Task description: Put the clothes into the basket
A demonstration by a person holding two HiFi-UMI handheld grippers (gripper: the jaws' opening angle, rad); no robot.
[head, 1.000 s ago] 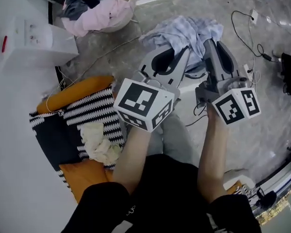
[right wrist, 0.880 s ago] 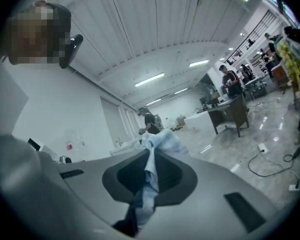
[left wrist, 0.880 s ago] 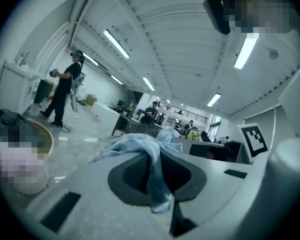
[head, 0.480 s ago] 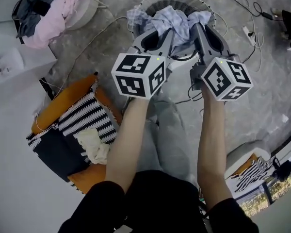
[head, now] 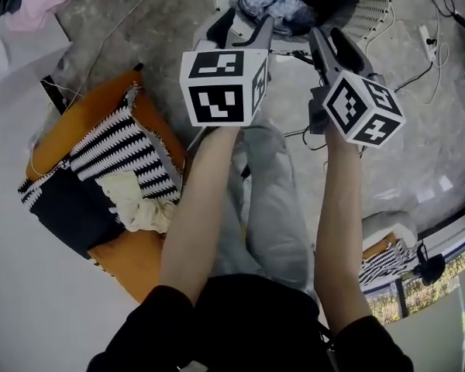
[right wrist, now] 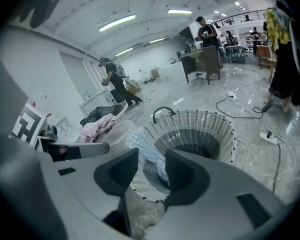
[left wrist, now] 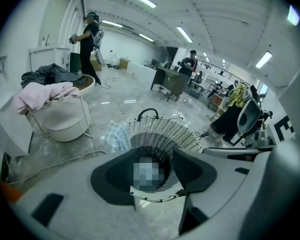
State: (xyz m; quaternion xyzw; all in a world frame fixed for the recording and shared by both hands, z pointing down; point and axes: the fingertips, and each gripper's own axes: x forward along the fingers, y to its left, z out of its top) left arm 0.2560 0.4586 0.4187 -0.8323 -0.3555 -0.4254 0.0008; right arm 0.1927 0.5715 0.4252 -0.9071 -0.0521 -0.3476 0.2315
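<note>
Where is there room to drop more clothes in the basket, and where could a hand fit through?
The basket is bare inside on the side away from the blue checked cloth, which crowds one rim. Bare floor lies between basket and orange seat; cables clutter the other side.

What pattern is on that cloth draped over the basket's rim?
Pale blue and white checks; the cloth shows best in the right gripper view.

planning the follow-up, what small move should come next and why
Probably nudge the cloth inward with the right gripper. Its jaws are opening and no longer pinch the cloth, which drapes over the basket rim with part hanging outside, so it could slip out.
</note>
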